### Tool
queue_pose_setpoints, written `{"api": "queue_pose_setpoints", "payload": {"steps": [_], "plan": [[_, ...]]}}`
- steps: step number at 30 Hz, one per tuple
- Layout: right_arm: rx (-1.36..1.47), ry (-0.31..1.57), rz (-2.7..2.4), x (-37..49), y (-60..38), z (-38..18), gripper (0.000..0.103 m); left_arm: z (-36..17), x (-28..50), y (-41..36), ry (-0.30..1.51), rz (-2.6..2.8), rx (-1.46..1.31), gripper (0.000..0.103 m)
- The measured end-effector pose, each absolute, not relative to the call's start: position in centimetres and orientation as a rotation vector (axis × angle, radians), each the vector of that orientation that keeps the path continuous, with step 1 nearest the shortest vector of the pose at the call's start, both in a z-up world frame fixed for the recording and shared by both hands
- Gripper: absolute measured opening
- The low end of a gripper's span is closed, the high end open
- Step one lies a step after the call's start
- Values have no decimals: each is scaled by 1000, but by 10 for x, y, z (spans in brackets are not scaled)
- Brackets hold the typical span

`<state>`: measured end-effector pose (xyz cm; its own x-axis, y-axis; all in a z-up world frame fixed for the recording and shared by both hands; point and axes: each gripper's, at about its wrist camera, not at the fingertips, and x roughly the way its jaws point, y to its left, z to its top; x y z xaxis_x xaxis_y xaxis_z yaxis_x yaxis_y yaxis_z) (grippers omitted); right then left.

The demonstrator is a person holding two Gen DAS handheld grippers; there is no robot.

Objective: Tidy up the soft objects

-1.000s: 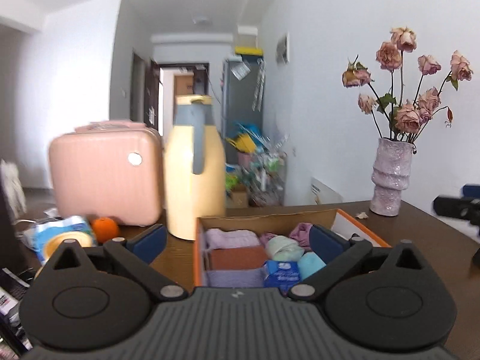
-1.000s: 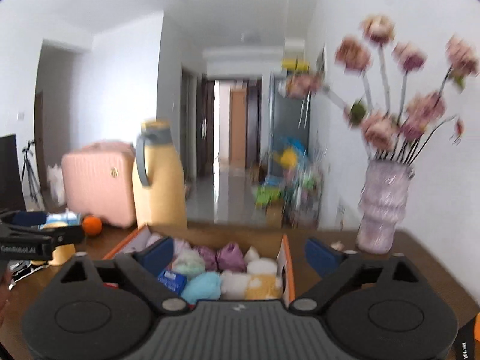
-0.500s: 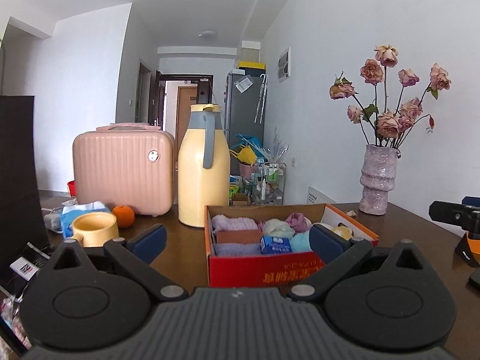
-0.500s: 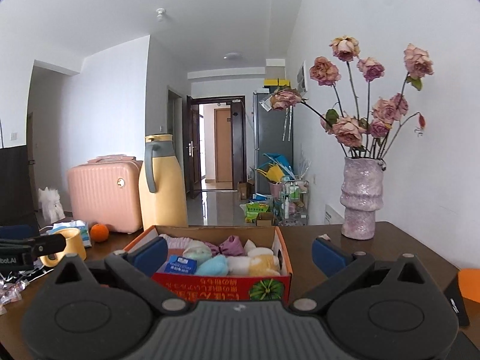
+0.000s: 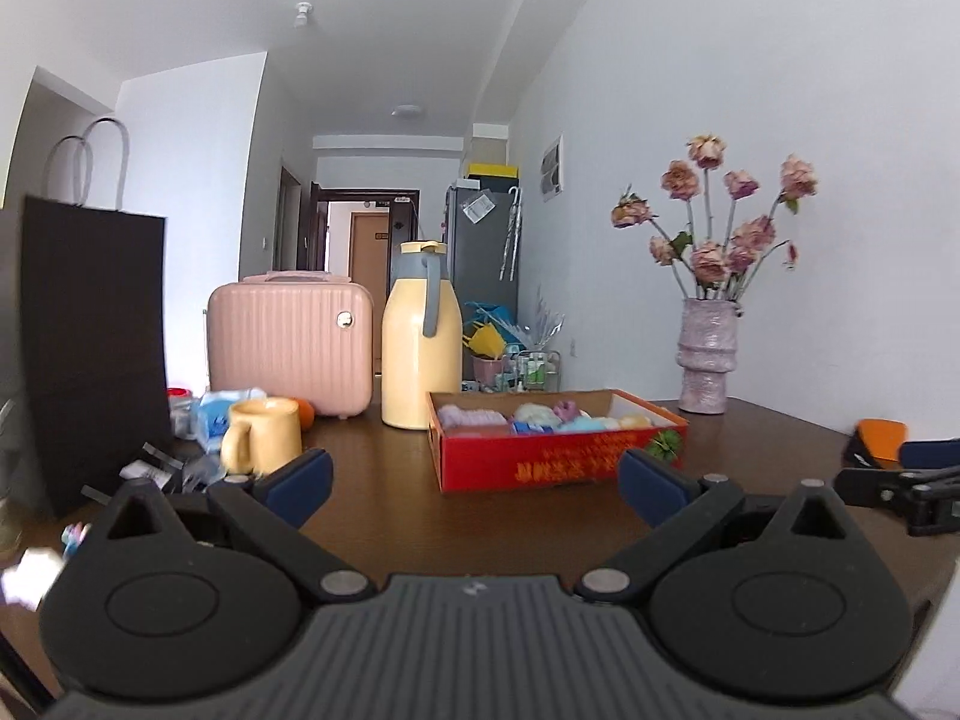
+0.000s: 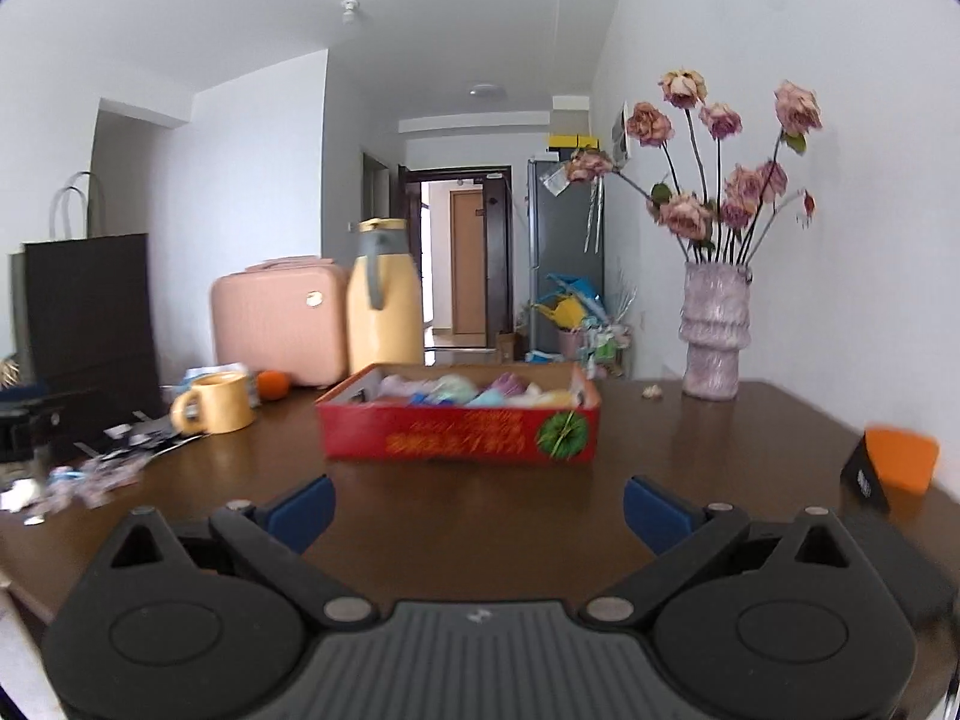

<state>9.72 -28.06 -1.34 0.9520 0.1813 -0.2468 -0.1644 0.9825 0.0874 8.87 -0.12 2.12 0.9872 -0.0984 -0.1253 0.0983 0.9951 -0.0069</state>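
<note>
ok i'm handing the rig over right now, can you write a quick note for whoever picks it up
Left claw: open, holding nothing, low over the table, short of the red box.
Right claw: open, holding nothing, also in front of the box.
Soft items: packed in the box, rolled and folded, pastel colours; the box stands in front of the yellow jug.
Done: what shows of the soft things is in the box.
Left: I see no loose soft item on the table; check the clutter by the yellow mug before calling it finished.
</note>
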Motion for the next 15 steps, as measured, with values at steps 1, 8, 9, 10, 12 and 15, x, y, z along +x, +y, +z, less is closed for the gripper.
{"api": "queue_pose_setpoints", "payload": {"steps": [1, 8, 9, 10, 12, 15], "plan": [[73, 266, 182, 87, -278, -16, 103, 17, 76, 1, 123, -101, -2, 103], [118, 304, 209, 21, -259, -33, 103, -9, 15, 15, 176, -50, 62, 103], [105, 310, 217, 18, -255, -33, 103, -10, 12, 17, 192, -67, 48, 103], [86, 308, 222, 16, -252, -31, 103, -11, 11, 17, 203, -88, 45, 103], [43, 285, 212, 10, -247, -26, 103, -8, 9, 15, 194, -103, 68, 103], [13, 261, 203, 5, -243, -19, 103, -3, 10, 11, 163, -93, 70, 103]]}}
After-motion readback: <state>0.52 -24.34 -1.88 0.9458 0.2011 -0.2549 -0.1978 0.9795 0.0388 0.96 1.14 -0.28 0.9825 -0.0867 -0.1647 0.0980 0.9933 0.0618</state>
